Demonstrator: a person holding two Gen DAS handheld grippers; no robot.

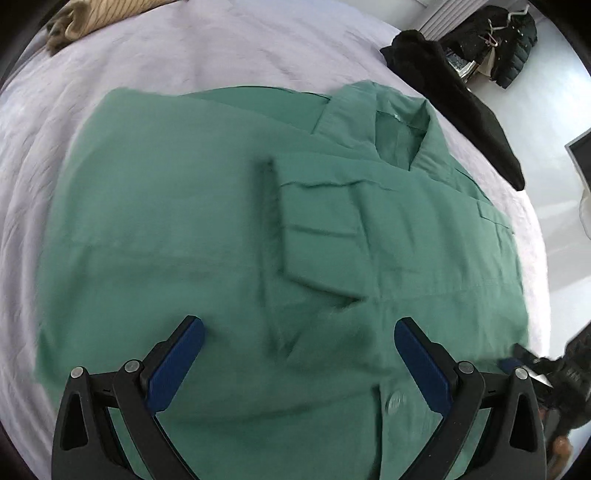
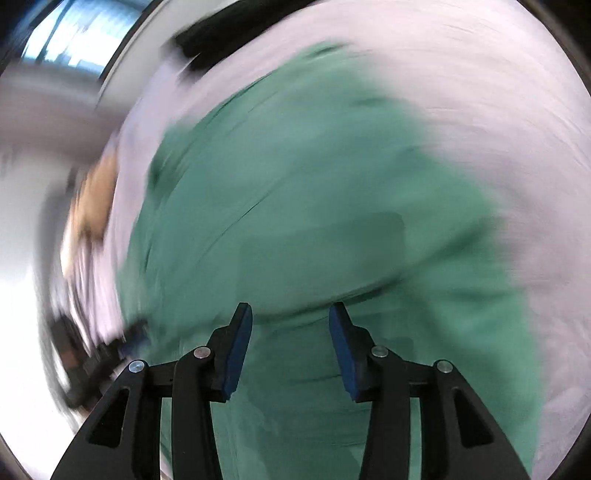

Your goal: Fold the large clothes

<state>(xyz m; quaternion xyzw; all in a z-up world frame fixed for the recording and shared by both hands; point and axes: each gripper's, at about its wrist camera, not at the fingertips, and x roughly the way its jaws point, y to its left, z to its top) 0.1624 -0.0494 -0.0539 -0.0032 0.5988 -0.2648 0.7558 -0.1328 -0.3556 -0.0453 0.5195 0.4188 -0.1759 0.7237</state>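
Observation:
A large green shirt (image 1: 229, 236) lies on the pale lilac bed sheet (image 1: 155, 59), collar (image 1: 399, 125) toward the upper right, with a sleeve folded across its front and a button near the bottom. My left gripper (image 1: 299, 332) is wide open and empty, just above the shirt's lower part. In the right wrist view the same green shirt (image 2: 314, 192) is heavily blurred by motion. My right gripper (image 2: 291, 314) is open and empty above the shirt. The other gripper shows dimly in the left wrist view at the right edge (image 1: 532, 365).
A black garment (image 1: 458, 99) lies at the bed's far right edge, with a dark jacket (image 1: 513, 37) hanging behind it. A beige striped cloth (image 1: 96, 18) lies at the top left. The white floor (image 1: 561, 236) lies beyond the bed's right edge.

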